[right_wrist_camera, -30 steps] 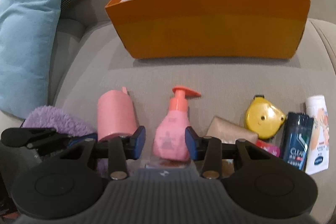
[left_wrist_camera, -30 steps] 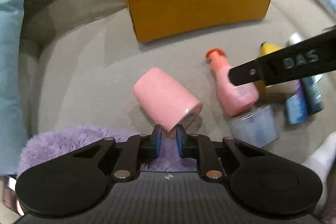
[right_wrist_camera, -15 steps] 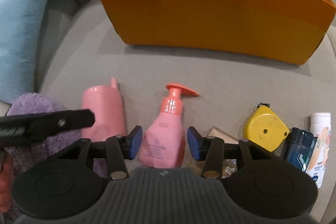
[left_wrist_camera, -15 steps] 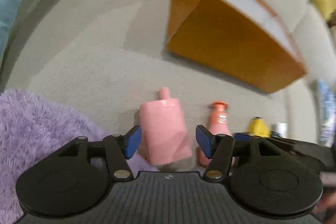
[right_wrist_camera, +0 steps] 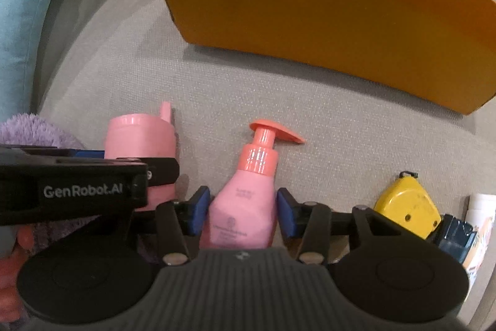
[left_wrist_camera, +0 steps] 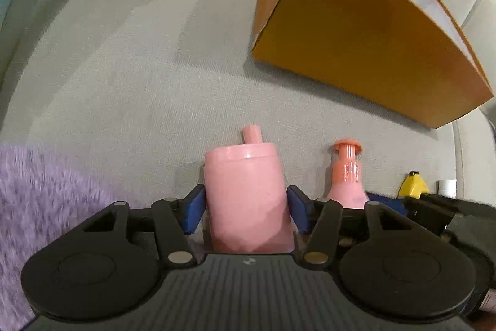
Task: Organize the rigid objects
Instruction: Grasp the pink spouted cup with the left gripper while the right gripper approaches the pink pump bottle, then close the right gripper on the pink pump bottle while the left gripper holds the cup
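Nothing visibly in the orange box (right_wrist_camera: 325, 5) yet — left tongs (left_wrist_camera: 246, 211) closing around the pink cup (left_wrist_camera: 245, 191), right tongs (right_wrist_camera: 241, 211) closing around the pink pump bottle (right_wrist_camera: 245, 207), both items on the sofa cushion (right_wrist_camera: 217, 89) in front of the box, neither clearly pinched, yellow tape measure (right_wrist_camera: 406, 207) and other bottles left.

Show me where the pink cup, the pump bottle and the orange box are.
pink cup (left_wrist_camera: 245, 191), left wrist view, its side wall
pump bottle (right_wrist_camera: 245, 207), right wrist view, its body
orange box (right_wrist_camera: 310, 5), right wrist view, its front wall
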### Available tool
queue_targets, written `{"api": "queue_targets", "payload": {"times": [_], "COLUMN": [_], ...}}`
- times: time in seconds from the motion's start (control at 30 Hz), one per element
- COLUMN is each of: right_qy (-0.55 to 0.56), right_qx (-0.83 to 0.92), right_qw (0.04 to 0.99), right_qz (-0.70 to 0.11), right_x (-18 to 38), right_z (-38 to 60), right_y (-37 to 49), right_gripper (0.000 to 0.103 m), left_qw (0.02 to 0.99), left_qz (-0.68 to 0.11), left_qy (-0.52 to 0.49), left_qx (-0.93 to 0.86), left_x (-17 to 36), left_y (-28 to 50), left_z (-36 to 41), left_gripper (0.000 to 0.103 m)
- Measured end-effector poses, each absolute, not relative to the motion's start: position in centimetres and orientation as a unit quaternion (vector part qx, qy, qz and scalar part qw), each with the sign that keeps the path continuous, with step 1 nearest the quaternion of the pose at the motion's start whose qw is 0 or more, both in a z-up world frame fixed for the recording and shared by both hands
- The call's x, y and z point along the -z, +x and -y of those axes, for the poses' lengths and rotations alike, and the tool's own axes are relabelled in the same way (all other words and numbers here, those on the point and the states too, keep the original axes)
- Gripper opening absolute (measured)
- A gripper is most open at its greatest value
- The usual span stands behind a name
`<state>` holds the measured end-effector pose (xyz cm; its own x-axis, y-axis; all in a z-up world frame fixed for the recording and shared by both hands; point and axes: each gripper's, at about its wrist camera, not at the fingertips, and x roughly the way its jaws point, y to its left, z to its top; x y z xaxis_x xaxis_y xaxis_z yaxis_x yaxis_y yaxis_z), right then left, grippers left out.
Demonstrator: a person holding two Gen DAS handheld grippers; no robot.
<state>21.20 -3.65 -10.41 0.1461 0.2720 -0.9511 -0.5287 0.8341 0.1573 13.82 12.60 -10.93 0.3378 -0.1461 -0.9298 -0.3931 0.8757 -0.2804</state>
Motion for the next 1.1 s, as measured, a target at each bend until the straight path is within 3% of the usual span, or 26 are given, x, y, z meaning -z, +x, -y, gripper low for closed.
{"api": "queue_targets", "payload": {"times": [0.13,0.33,0.47,0.53,0.67,0.8,0.87,1.1], "right_qy": [-0.132,-0.107,-0.064,-0.047,-0.026,-0.011,0.001,0.0], "right_qx": [-0.262,-0.268,-0.267,-0.257,-0.25,-0.248,-0.255,-0.273], "right_qw": [0.771,0.761,0.75,0.743,0.736,0.73,0.729,0.736], "right_qz": [-0.565,-0.58,-0.601,-0.616,-0.628,-0.637,-0.636,-0.62], "right_x": [9.8,10.5,10.1,10.1,10.6,11.3,11.5,10.1], "right_z": [3.3,3.7,4.9,5.1,5.5,5.5,5.6,6.4], "right_y": [22.5,23.3,24.4,24.9,25.5,25.4,25.4,24.6], "right_gripper": [0.049,0.05,0.061,0.061,0.06,0.059,0.052,0.051], "left_qw": [0.796,0.776,0.774,0.772,0.77,0.771,0.773,0.793], "left_qz": [-0.555,-0.568,-0.567,-0.569,-0.578,-0.578,-0.577,-0.547], "left_qy": [-0.228,-0.27,-0.276,-0.276,-0.258,-0.252,-0.25,-0.254], "left_qx": [-0.083,-0.056,-0.059,-0.067,-0.082,-0.087,-0.089,-0.086], "left_x": [10.1,11.7,11.3,11.1,11.4,11.9,12.0,10.6], "left_y": [14.3,13.8,13.6,13.7,14.2,14.8,14.9,13.4], "left_z": [-13.9,-15.6,-15.7,-15.6,-14.7,-14.1,-13.9,-13.6], "left_gripper": [0.064,0.068,0.073,0.073,0.063,0.062,0.062,0.062]}}
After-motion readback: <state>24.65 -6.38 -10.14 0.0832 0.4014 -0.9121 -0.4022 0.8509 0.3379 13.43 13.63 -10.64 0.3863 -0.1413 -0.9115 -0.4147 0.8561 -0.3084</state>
